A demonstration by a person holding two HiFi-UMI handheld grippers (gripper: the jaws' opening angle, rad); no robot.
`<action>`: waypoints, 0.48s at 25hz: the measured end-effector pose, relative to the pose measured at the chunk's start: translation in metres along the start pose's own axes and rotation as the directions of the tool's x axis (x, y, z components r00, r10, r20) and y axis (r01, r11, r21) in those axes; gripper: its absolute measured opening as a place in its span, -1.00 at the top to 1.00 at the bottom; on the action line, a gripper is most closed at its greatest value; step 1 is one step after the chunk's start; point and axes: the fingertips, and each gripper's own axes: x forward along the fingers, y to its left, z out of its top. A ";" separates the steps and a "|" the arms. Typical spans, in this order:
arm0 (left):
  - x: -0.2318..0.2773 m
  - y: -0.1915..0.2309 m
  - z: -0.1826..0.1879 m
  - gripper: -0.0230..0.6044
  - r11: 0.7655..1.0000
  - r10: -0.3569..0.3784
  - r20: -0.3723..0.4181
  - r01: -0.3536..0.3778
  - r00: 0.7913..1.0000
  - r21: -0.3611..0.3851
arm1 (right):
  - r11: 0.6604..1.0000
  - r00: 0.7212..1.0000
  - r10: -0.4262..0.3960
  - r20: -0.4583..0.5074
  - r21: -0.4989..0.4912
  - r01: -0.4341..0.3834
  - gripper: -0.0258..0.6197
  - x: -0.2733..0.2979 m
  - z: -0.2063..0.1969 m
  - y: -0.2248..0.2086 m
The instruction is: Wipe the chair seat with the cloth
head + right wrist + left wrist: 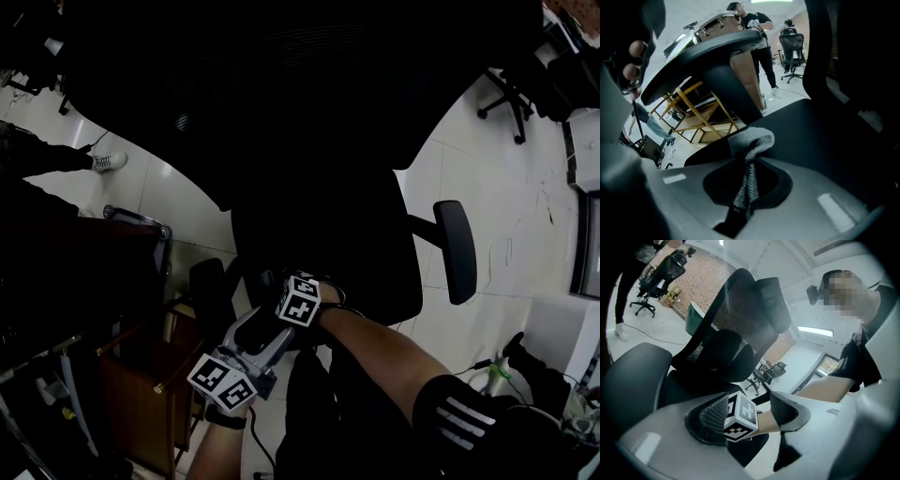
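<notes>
Forearms [384,352] are reaching down in the dim head view toward the black office chair [319,234], whose seat [787,126] is filling the right gripper view. Only that view is showing the right gripper [747,183] clamping a grey cloth [750,140], which is bunching just above the seat. The left gripper [750,411] is gaping, seemingly framing the right gripper's marker cube [740,417].

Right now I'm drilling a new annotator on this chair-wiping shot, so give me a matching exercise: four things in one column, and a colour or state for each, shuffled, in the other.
1. left claw
2. right claw
3. cloth
4. chair seat

a. black
b. grey
c. jaws apart, gripping nothing
d. shut on the cloth

Pairs: 1-c, 2-d, 3-b, 4-a.
</notes>
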 end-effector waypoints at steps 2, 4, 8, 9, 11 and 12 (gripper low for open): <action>0.001 -0.002 -0.003 -0.04 1.000 -0.006 -0.005 0.006 1.000 -0.003 | 1.000 1.000 -0.004 -0.024 0.004 0.004 0.83 -0.001 -0.018 -0.002; 0.003 -0.005 -0.005 -0.04 1.000 -0.013 -0.008 0.012 1.000 -0.006 | 1.000 0.998 -0.029 -0.056 -0.015 0.028 0.83 -0.012 -0.041 -0.012; 0.009 -0.014 -0.002 -0.04 0.999 -0.033 -0.005 0.033 0.999 -0.010 | 0.995 0.985 -0.095 -0.145 -0.053 0.088 0.83 -0.045 -0.108 -0.042; 0.011 -0.017 -0.002 -0.04 0.999 -0.042 -0.005 0.041 0.999 -0.009 | 0.994 0.980 -0.112 -0.162 -0.038 0.107 0.83 -0.058 -0.126 -0.050; 0.015 -0.023 -0.002 -0.04 0.998 -0.055 -0.008 0.055 0.998 -0.010 | 0.989 0.971 -0.143 -0.192 0.006 0.147 0.83 -0.082 -0.158 -0.066; 0.017 -0.026 -0.003 -0.04 0.998 -0.060 -0.008 0.060 0.998 -0.011 | 0.986 0.965 -0.159 -0.209 0.020 0.167 0.83 -0.095 -0.174 -0.073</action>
